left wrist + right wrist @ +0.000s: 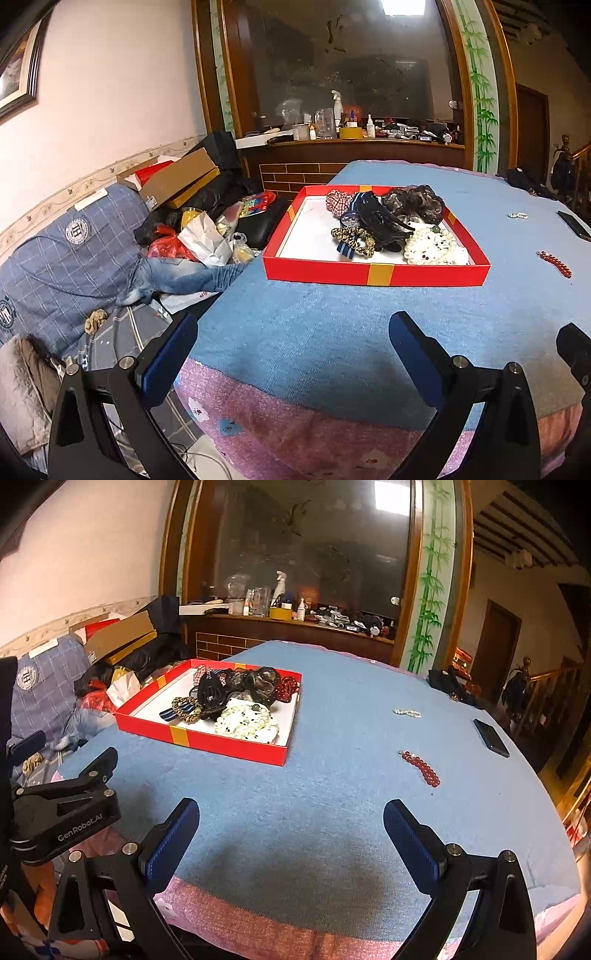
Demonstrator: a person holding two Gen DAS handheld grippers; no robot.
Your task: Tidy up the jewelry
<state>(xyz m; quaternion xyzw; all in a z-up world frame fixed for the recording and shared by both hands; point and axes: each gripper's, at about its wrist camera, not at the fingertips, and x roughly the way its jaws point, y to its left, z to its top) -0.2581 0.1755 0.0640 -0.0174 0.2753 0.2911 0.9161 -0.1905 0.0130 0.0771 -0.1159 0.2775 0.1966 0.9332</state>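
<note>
A red box [317, 271] [207, 744] with a white floor sits on the blue cloth, its right half piled with scrunchies, dark hair ties and a white bead bundle [432, 245] [245, 722]. To its right on the cloth lie a red bead bracelet [554, 264] [421, 768] and, farther back, a small white bead bracelet [518, 215] [407, 712]. My left gripper [293, 332] hangs open over the table's near edge, well short of the box. Beside it, my right gripper [291, 819] is open too, with nothing between its fingers.
A black phone [491, 737] lies at the table's right edge, and a dark bag [448, 683] sits at the far right. Left of the table a sofa [70, 251] holds clothes, bags and cardboard boxes. Bottles crowd a wooden counter [351, 142] behind.
</note>
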